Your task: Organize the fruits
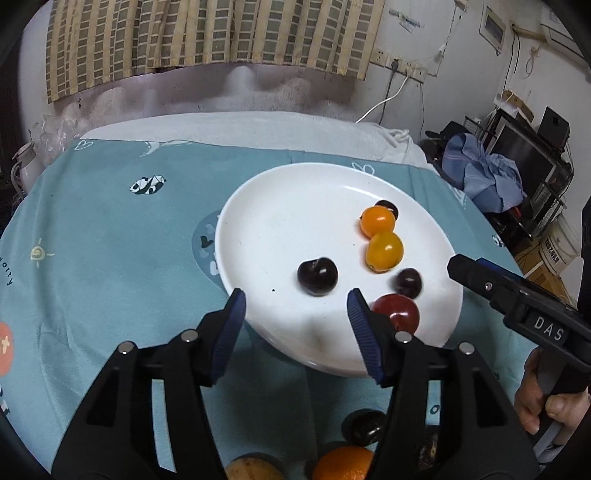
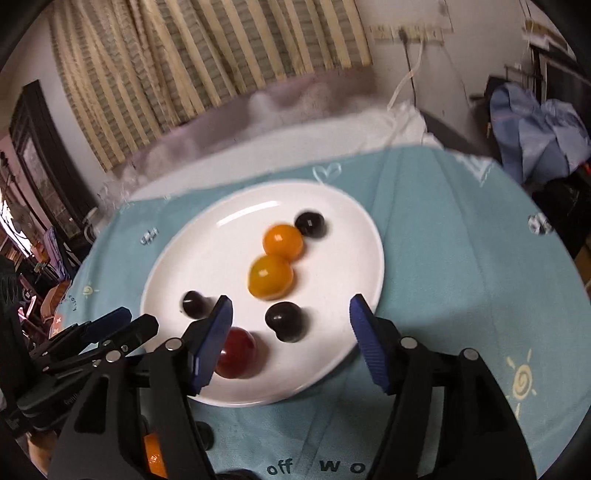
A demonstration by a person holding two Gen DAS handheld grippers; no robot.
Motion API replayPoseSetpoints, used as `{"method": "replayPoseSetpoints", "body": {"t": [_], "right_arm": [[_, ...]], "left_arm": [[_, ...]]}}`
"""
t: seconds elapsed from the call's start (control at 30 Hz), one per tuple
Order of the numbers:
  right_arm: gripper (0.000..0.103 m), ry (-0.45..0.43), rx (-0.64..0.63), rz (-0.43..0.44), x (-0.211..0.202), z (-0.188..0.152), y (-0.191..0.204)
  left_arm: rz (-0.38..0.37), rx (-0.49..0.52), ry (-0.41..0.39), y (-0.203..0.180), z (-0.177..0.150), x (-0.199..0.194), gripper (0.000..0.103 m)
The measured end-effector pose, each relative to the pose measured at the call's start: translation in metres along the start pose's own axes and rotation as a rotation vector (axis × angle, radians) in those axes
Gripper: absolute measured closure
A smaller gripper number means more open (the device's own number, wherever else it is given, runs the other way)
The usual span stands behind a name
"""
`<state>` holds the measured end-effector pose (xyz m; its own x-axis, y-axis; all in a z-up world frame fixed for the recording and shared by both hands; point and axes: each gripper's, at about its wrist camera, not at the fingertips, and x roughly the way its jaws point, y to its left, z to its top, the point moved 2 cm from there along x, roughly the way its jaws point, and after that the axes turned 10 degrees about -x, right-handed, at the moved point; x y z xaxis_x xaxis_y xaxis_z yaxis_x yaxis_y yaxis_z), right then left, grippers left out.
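Three dark plums, two orange fruits touching, and one red fruit are lying on the white plate; all are sitting loose. More fruit is lying on the teal cloth nearer the camera.

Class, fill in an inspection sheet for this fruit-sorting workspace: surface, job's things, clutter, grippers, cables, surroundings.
Surface: teal printed cloth over the table.
Job's things: white plate holding three dark fruits, two orange ones and one red one; more fruit on the cloth near the camera.
Clutter: nothing seen.
Grippers: left gripper and right gripper open, nothing between fingers.
Cables: white cable hanging from wall sockets.
Surroundings: striped curtain, blue clothing.
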<state>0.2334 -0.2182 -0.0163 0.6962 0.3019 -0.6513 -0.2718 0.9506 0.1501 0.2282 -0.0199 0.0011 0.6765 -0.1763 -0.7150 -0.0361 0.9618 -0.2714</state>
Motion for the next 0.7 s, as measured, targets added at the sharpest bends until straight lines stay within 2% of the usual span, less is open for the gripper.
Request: {"method": "replayPoseSetpoints", "body": {"t": [0.17,0.3,0.4,0.43,0.53,0.7], "right_arm": [[0.037,-0.017,0.005,0.055,-0.022,-0.01,0.007],[0.037,-0.006,0.008,0.084,-0.041,-0.039,0.012],[0.037,0.005,-0.007,0.103,-0.053,-0.061,0.018],[0.037,0.006,-0.018,0.104,-0.057,-0.065,0.022],[0.037,0.003,-0.031,0.106,-0.065,-0.079,0.027],[0.037,0.021,-0.025,0.107,-0.063,-0.086,0.027]], "left_arm": [[0.038,-0.002,-0.036,0.013,-0.008,-0.022,0.035],[0.062,-0.024,-0.057,0.035,-0.029,-0.047,0.031],[0.071,-0.046,-0.072,0.054,-0.052,-0.066,0.025],[0.075,-0.058,-0.073,0.061,-0.063,-0.073,0.021],[0.1,-0.062,-0.065,0.074,-0.088,-0.083,0.017],[0.093,-0.103,-0.032,0.088,-0.097,-0.084,0.016]]}}
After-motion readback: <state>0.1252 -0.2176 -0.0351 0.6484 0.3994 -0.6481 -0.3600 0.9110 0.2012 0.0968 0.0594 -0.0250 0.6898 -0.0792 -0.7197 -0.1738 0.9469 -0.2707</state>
